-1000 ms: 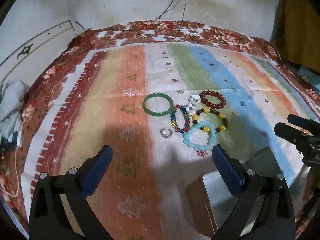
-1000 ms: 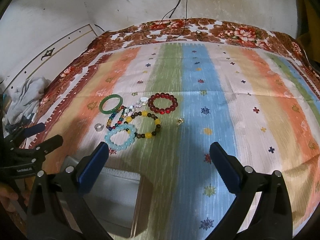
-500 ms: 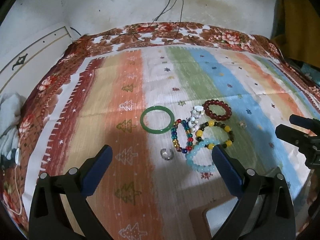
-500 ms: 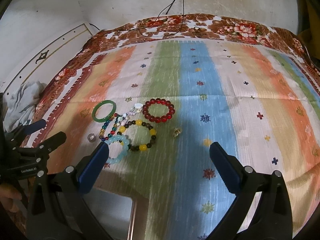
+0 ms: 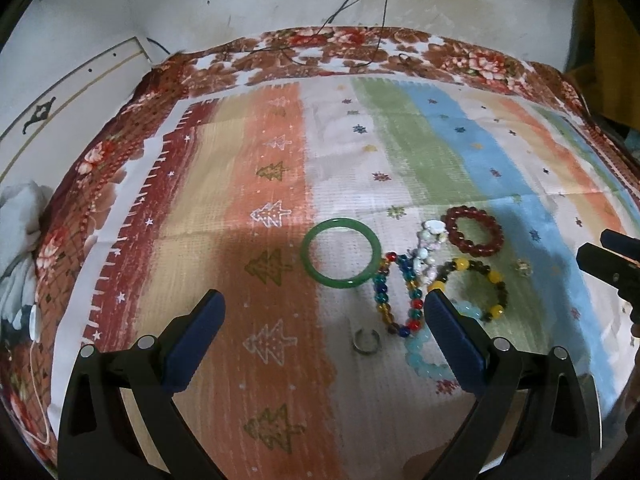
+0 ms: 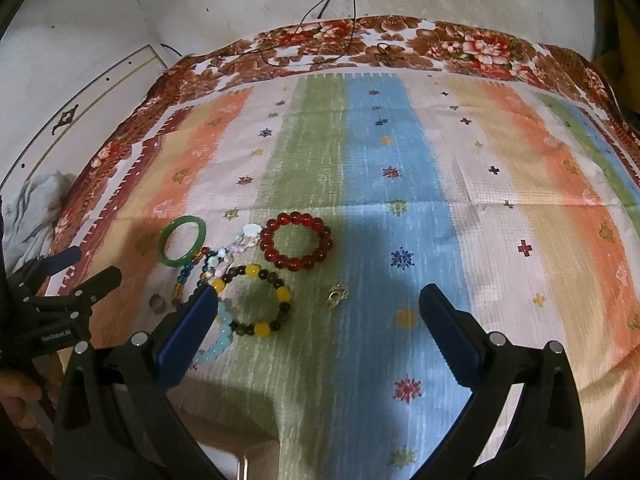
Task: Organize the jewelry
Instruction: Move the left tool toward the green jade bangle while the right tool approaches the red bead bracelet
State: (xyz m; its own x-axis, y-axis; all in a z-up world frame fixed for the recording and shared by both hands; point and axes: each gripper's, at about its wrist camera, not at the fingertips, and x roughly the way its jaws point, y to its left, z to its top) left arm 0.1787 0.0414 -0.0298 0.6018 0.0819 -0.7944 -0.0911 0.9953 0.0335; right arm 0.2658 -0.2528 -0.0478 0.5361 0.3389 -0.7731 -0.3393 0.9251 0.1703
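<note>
Here, both grippers hover above a striped, patterned cloth (image 6: 400, 168) spread over a flat surface, each with its jaws spread wide and nothing between them. The left gripper (image 5: 324, 322) hangs over the orange stripe at the near left of the jewelry; the right gripper (image 6: 320, 320) hangs over the green and blue stripes at the near right of it.

The jewelry lies in one loose cluster on the cloth:
- Green bangle (image 5: 340, 254): far left of the cluster, flat on the cloth, just beside the multicolored bead bracelet.
- Multicolored bead bracelet (image 5: 396, 296): right of the bangle, running from far to near.
- White bead strand (image 5: 428, 250): crosses the far end of the multicolored bracelet; its end lies just beside the dark red bead bracelet.
- Dark red bead bracelet (image 6: 296, 246): far right of the cluster.
- Brown-and-yellow bead bracelet (image 6: 256, 300): nearer than the red one.
- Pale blue bead bracelet (image 5: 424, 356): nearest piece, partly hidden behind a gripper finger in both views.
- Silver ring (image 5: 366, 342): alone, near left of the cluster, between the left gripper's fingers in its own view.
- Small gold piece (image 6: 338, 294): alone, right of the brown-and-yellow bracelet.

Black cables (image 6: 340, 8) hang down the far wall onto the floral border.
</note>
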